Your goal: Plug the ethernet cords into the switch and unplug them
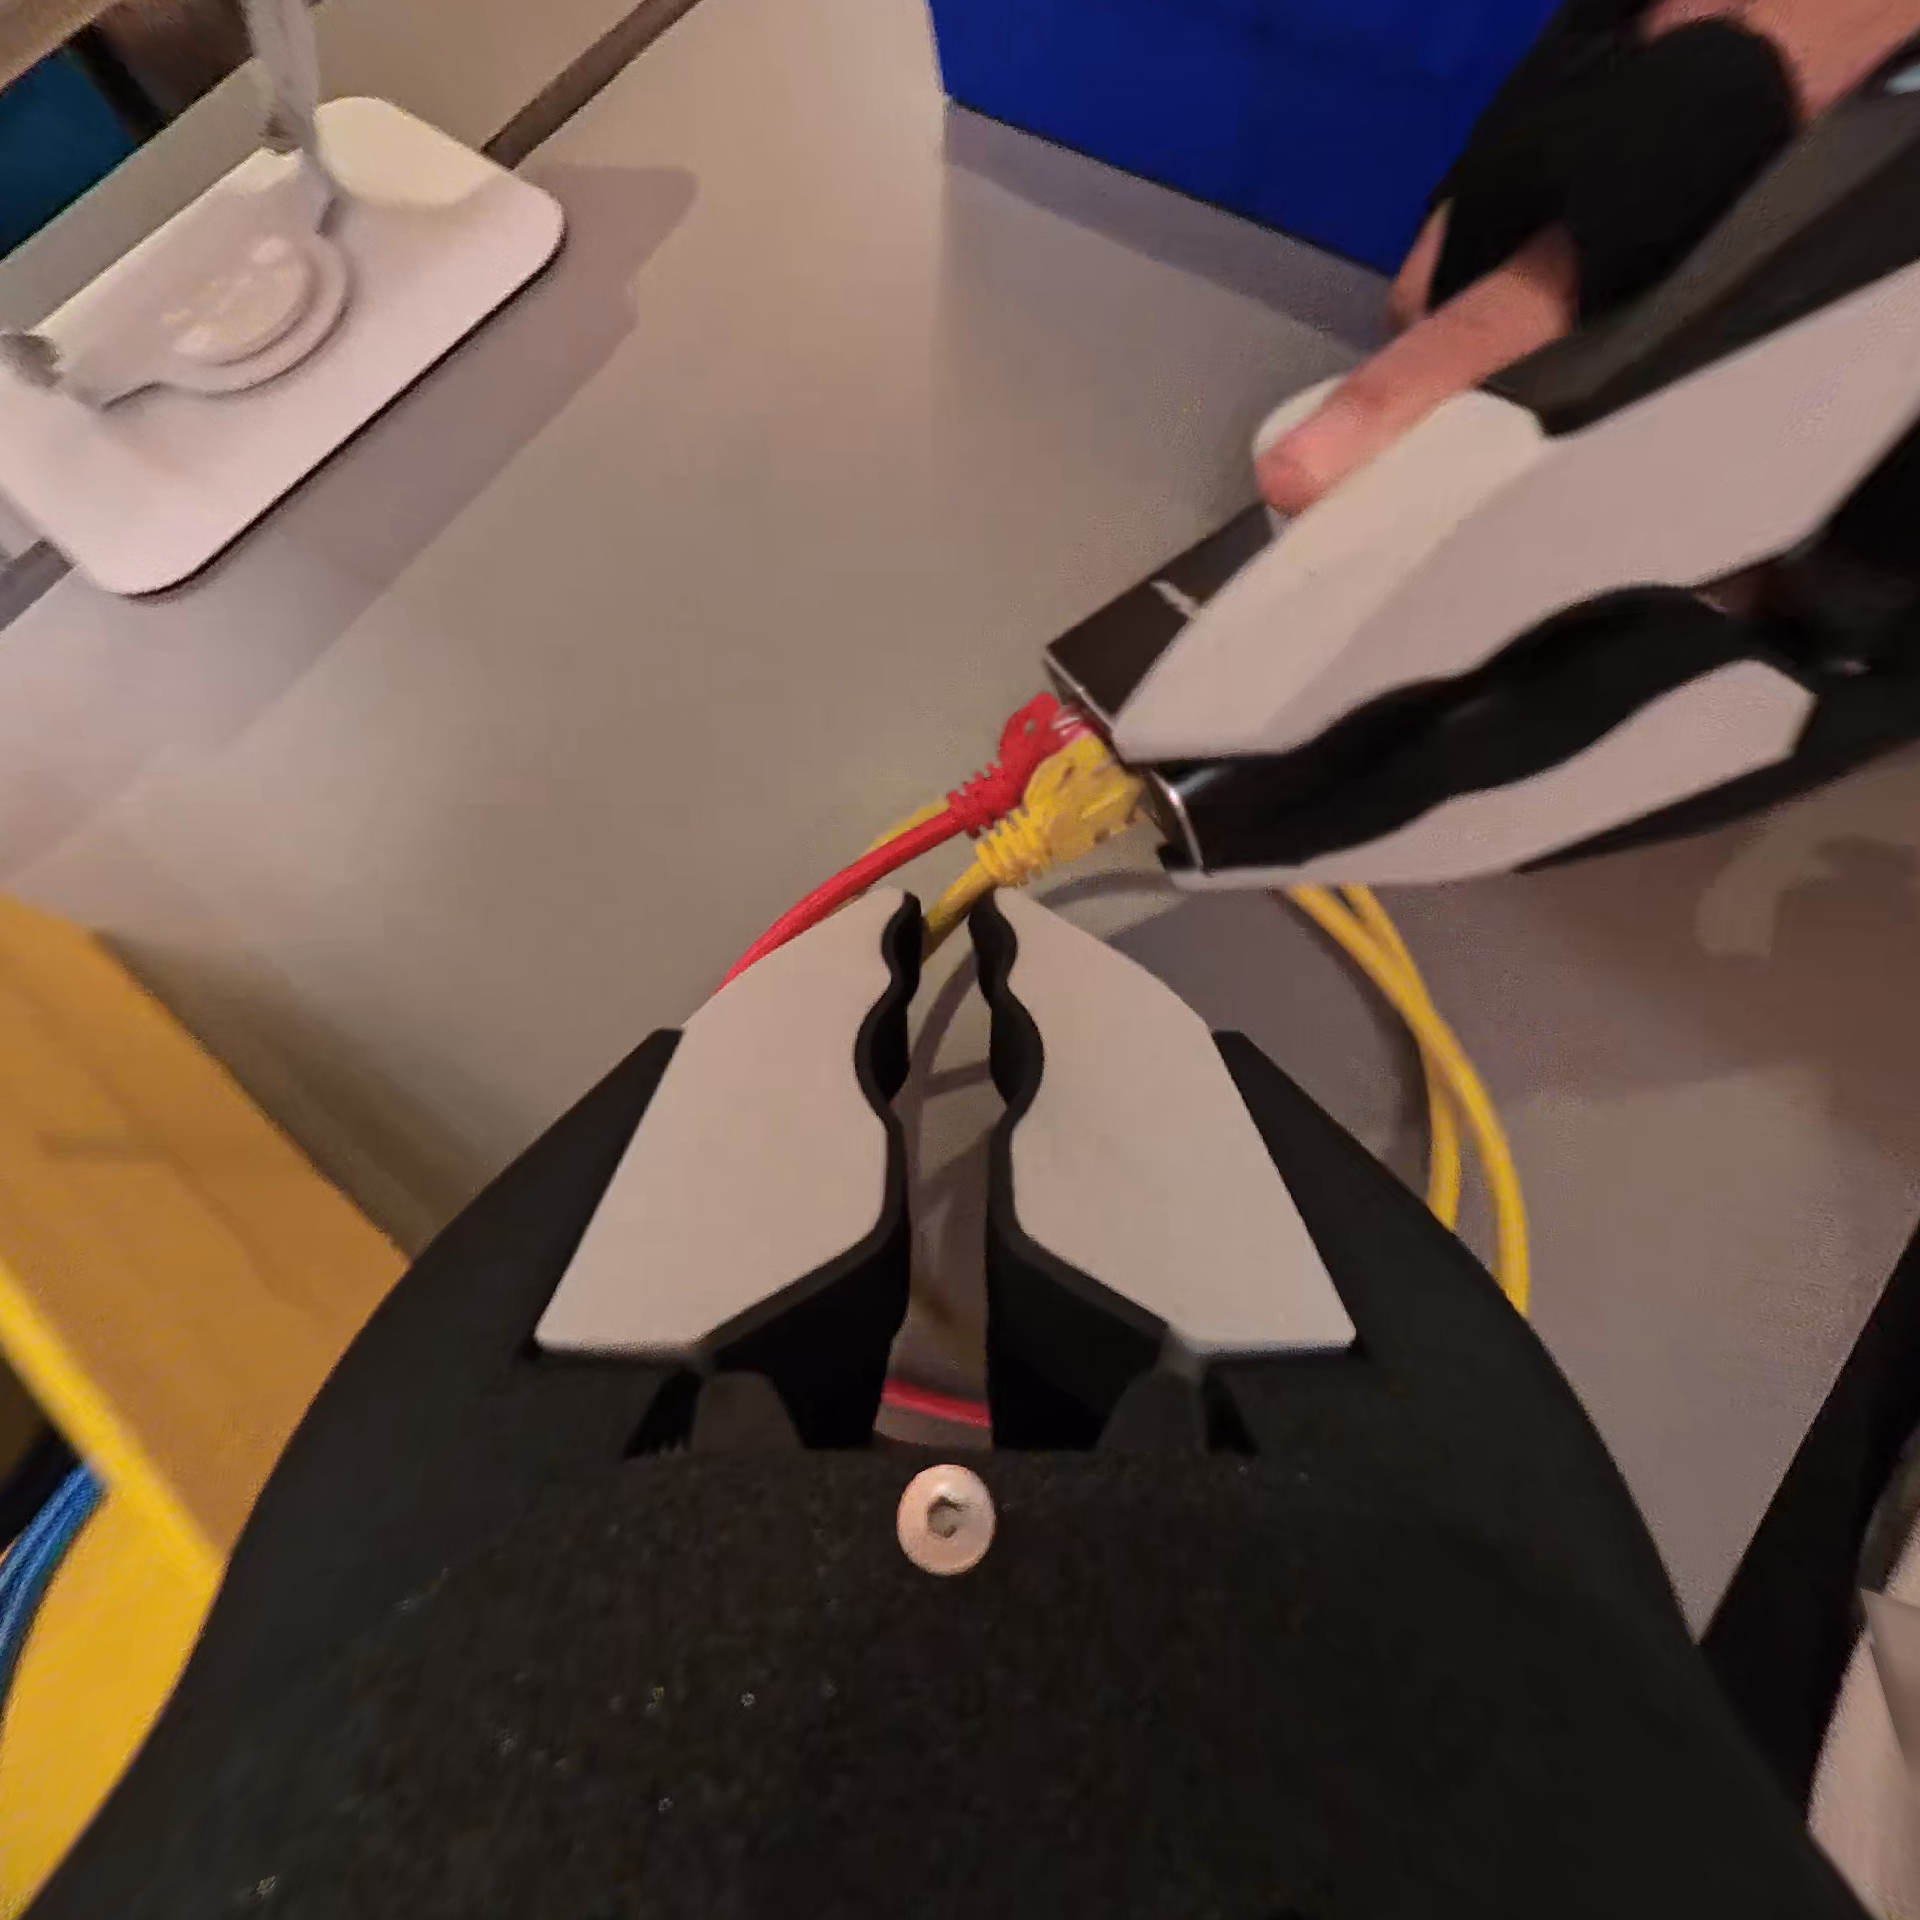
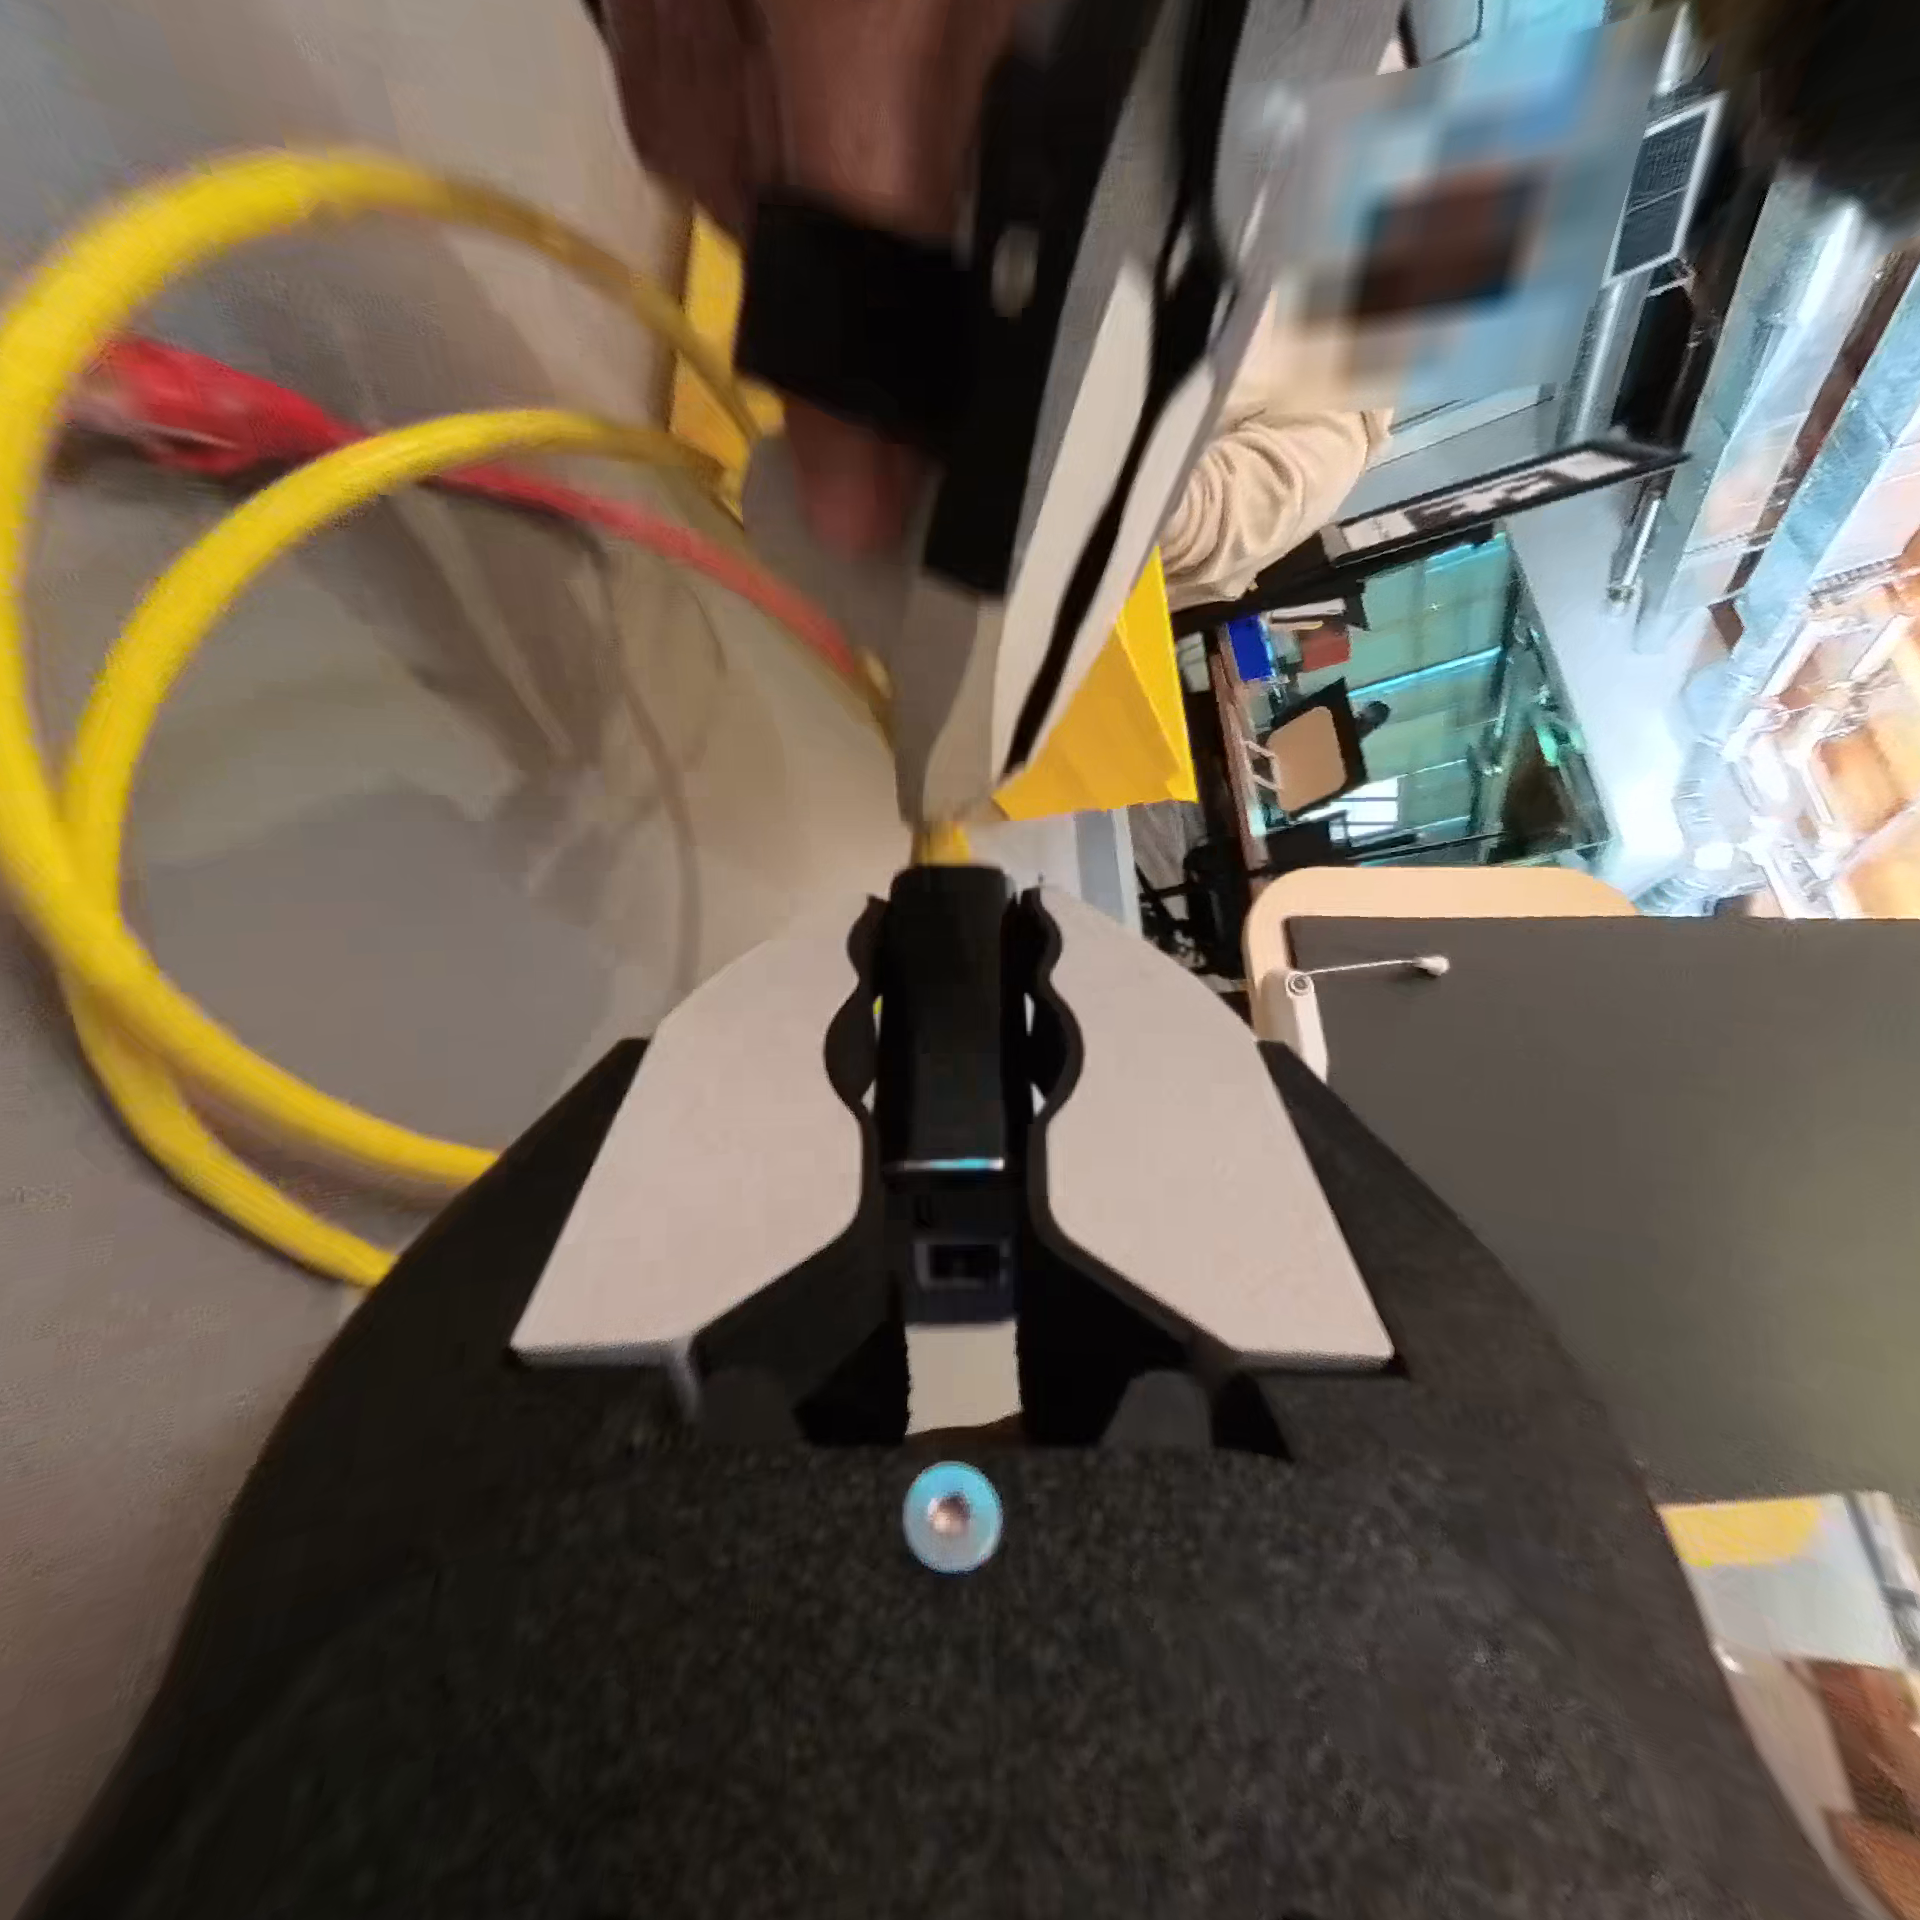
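Observation:
A small black switch (image 1: 1117,644) is held off the grey table in my right gripper (image 1: 1153,810), which is shut on it; in the right wrist view the switch (image 2: 945,1049) sits between that gripper's fingers (image 2: 951,914). A red plug (image 1: 1013,764) and a yellow plug (image 1: 1081,805) sit side by side in the switch's ports. My left gripper (image 1: 945,914) is nearly closed, its tips pinching the yellow cord (image 1: 961,883) just behind its plug. The left gripper also shows in the right wrist view (image 2: 940,800). The yellow cord (image 2: 94,727) loops on the table, with the red cord (image 2: 582,499) beside it.
A white stand base (image 1: 260,343) stands at the far left. A yellow bin (image 1: 125,1195) with blue cables (image 1: 42,1558) is at the near left, and a blue box (image 1: 1195,104) is at the back. A dark panel (image 2: 1610,1195) is right of the right gripper.

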### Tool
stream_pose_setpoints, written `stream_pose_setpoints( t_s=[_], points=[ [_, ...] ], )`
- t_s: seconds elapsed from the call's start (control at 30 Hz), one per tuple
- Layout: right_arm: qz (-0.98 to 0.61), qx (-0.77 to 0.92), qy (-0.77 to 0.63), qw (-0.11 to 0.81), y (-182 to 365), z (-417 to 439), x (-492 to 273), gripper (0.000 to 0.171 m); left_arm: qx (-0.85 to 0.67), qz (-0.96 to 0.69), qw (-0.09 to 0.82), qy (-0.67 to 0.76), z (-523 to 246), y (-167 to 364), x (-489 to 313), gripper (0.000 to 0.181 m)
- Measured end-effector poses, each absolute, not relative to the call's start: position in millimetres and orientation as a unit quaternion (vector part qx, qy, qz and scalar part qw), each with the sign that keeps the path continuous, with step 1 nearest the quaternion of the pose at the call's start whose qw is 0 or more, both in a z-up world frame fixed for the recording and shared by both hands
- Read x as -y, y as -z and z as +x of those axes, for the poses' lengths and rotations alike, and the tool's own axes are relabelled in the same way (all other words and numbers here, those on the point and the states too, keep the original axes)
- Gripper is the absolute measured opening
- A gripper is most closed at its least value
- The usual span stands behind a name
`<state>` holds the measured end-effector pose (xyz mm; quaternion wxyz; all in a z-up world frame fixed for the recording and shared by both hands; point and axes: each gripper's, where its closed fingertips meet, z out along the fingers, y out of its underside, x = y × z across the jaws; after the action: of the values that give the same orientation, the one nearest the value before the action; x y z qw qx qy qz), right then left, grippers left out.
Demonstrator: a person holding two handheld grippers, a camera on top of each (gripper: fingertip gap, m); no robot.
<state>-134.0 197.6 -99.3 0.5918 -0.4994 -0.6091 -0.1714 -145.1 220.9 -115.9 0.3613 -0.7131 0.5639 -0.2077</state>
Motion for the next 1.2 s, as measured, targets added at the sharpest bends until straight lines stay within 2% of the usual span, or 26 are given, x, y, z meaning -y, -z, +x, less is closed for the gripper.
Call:
stream_pose_setpoints(
  t_s=[0.1, 0.13, 0.17, 0.27, 0.43, 0.5, 0.57, 0.67, 0.73, 0.77, 0.8, 0.97, 1.1, 1.2],
  points=[
    [-0.508, 0.612, 0.23, 0.561, 101.2, -120.1, -192.1, 0.024, -0.583, -0.699, 0.36, 0.205, -125.0, 121.1, -219.0, 0.009],
    [-0.515, 0.609, 0.228, 0.559, 103.8, -115.6, -190.9, 0.024, -0.593, -0.694, 0.356, 0.201, -121.3, 123.9, -217.2, 0.008],
    [-0.527, 0.605, 0.212, 0.558, 108.0, -111.8, -189.3, 0.024, -0.604, -0.69, 0.349, 0.194, -119.9, 127.8, -214.6, 0.0],
    [-0.567, 0.593, 0.182, 0.542, 125.3, -98.8, -185.3, 0.024, -0.634, -0.664, 0.331, 0.217, -117.7, 133.0, -199.0, 0.0],
    [-0.6, 0.587, 0.189, 0.511, 139.9, -88.5, -177.2, 0.024, -0.643, -0.633, 0.357, 0.242, -119.7, 118.7, -187.0, 0.0],
    [-0.607, 0.576, 0.192, 0.513, 135.8, -87.4, -176.4, 0.024, -0.628, -0.631, 0.347, 0.297, -119.0, 106.8, -173.7, 0.0],
    [-0.61, 0.556, 0.19, 0.531, 123.4, -90.2, -176.5, 0.024, -0.591, -0.66, 0.292, 0.36, -116.2, 106.1, -160.4, 0.026],
    [-0.583, 0.545, 0.24, 0.553, 105.1, -96.0, -178.9, 0.024, -0.514, -0.684, 0.273, 0.439, -107.8, 104.0, -157.3, 0.037],
    [-0.572, 0.544, 0.263, 0.554, 102.4, -100.6, -180.9, 0.024, -0.501, -0.695, 0.268, 0.44, -107.1, 111.8, -158.2, 0.051],
    [-0.572, 0.542, 0.266, 0.555, 102.8, -102.7, -181.8, 0.024, -0.5, -0.696, 0.277, 0.434, -106.6, 113.6, -159.3, 0.052],
    [-0.572, 0.538, 0.266, 0.559, 102.7, -104.3, -182.6, 0.024, -0.5, -0.691, 0.287, 0.436, -106.2, 112.5, -159.4, 0.049],
    [-0.588, 0.512, 0.238, 0.579, 103.9, -104.9, -183.4, 0.024, -0.454, -0.701, 0.284, 0.471, -109.9, 106.9, -166.2, 0.052],
    [-0.578, 0.473, 0.263, 0.612, 93.1, -100.7, -180.7, 0.024, -0.383, -0.715, 0.233, 0.537, -109.2, 109.3, -165.6, 0.053],
    [-0.563, 0.467, 0.262, 0.63, 87.2, -108.5, -177.1, 0.024, -0.295, -0.698, 0.207, 0.619, -107.2, 92.9, -171.2, 0.04]
  ],
)
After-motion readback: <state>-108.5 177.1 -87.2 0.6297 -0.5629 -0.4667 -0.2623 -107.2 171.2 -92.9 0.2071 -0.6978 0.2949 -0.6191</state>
